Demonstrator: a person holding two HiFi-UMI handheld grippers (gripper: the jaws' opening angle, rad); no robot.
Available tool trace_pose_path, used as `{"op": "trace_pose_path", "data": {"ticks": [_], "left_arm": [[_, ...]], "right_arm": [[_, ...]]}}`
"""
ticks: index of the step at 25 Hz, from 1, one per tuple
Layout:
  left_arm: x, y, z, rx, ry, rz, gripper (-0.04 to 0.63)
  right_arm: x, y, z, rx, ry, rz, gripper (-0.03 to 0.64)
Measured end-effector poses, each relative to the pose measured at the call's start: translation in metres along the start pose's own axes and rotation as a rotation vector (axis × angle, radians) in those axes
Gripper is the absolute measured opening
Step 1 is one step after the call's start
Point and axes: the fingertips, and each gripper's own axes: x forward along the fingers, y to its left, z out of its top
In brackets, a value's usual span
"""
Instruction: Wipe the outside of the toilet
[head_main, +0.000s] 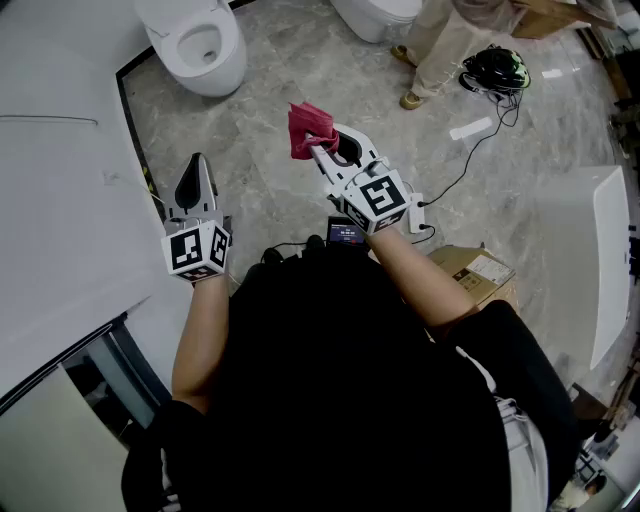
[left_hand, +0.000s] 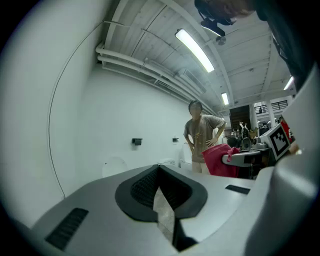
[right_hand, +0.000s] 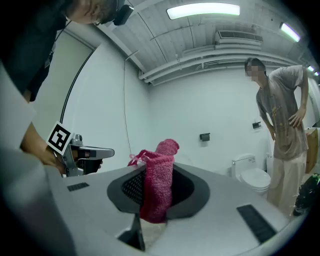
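Cloth control matters most for this step. The right gripper (head_main: 322, 150) has its jaws clenched on a knitted red cloth (head_main: 311, 128), which bunches up above the tips and, in the right gripper view, hangs a little below them. The left gripper (head_main: 197, 172) is held low at the person's left, its jaws pressed together on nothing. A toilet (head_main: 200, 45) stands on the marble floor (head_main: 270, 200) ahead and to the left, well apart from both grippers, so wiping looks not yet begun. A second toilet (head_main: 375, 12) stands beside a bystander (head_main: 445, 45). The nearer one is probably the target, though the pictures do not settle it. To wipe well, the person should bring the loose bunch flat against the outer bowl, so that fabric meets the porcelain and not the hard jaw tips. Overlapping passes should then work downward around the curve. Only a narrow fold seems pinched, so drag could pull it free, and light, steady pressure would suit.
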Motion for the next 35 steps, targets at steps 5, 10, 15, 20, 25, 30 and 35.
{"op": "trace_pose_path", "data": {"ticks": [5,10,15,20,25,30,35], "left_arm": [[0.001,-0.003,-0.012,-0.008,0.003,-0.005,0.015],[0.016,-0.011,-0.013,-0.017,0.005,-0.019,0.015],[0.01,-0.005,-0.02,-0.035,0.008,-0.026,0.015],[0.06,-0.004,-0.015,-0.075,0.015,-0.081,0.015],[0.117,0.009,-0.021,-0.106,0.023,-0.12,0.015],[0.178,0.04,-0.019,-0.115,0.028,-0.135,0.015],[0.243,0.09,-0.018,-0.093,0.049,-0.12,0.015]], "right_arm": [[-0.002,-0.002,-0.01,-0.002,0.003,0.007,0.094],[0.001,-0.011,-0.005,0.028,-0.014,0.045,0.097],[0.001,-0.007,-0.012,0.015,-0.012,0.027,0.097],[0.031,-0.052,-0.011,0.057,0.01,0.008,0.097],[0.072,-0.091,-0.013,0.063,0.038,-0.018,0.097],[0.13,-0.118,-0.014,0.056,0.072,-0.014,0.097],[0.204,-0.145,-0.012,0.062,0.096,-0.021,0.097]]}}
